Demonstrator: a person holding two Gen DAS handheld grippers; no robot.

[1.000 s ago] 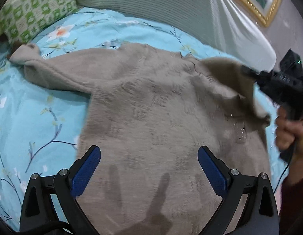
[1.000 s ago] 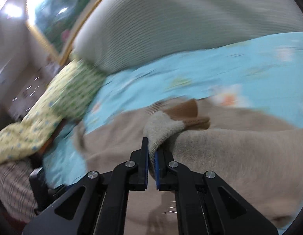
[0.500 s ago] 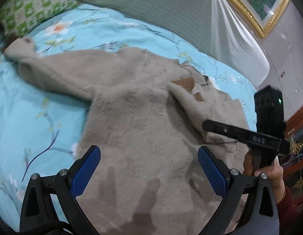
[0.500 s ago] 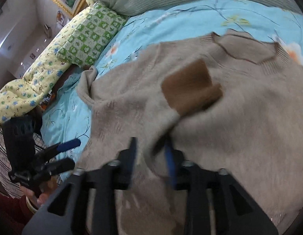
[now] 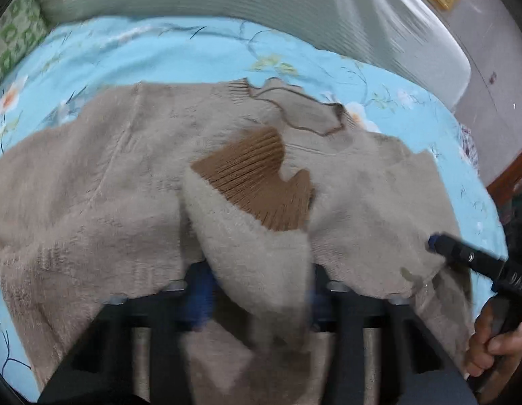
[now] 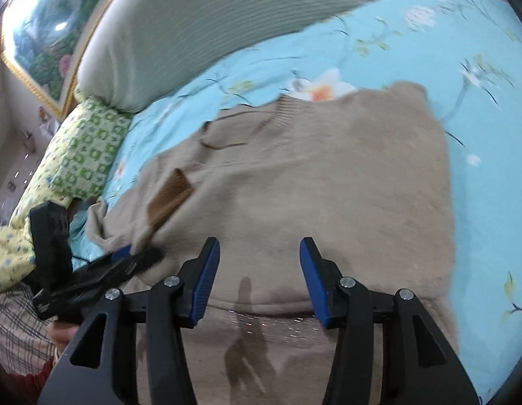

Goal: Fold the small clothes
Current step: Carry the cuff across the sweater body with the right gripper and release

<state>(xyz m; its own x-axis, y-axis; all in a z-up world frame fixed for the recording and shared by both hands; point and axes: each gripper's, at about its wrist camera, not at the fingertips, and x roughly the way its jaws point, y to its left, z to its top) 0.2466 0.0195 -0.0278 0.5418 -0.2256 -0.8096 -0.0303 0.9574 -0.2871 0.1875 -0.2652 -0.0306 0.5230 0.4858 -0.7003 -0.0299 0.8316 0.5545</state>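
A beige fuzzy sweater (image 5: 92,182) lies spread on the blue floral bedsheet (image 5: 143,54); it also shows in the right wrist view (image 6: 328,182). One sleeve with a brown ribbed cuff (image 5: 254,175) is folded across the chest. My left gripper (image 5: 257,300) is blurred, its jaws either side of that sleeve (image 5: 254,256); whether it grips is unclear. It also shows in the right wrist view (image 6: 133,256). My right gripper (image 6: 257,280) is open and empty above the sweater's lower body; it shows at the right of the left wrist view (image 5: 433,241).
A grey striped headboard cushion (image 5: 227,3) runs along the back. A green patterned pillow (image 6: 89,152) and a yellow dotted quilt (image 6: 8,253) lie at the left. A framed painting (image 6: 41,33) hangs on the wall. The bed edge is at the right (image 5: 476,168).
My right gripper let go of the sleeve, opened and pulled back. My left gripper moved forward onto the folded sleeve and its jaws have narrowed around it.
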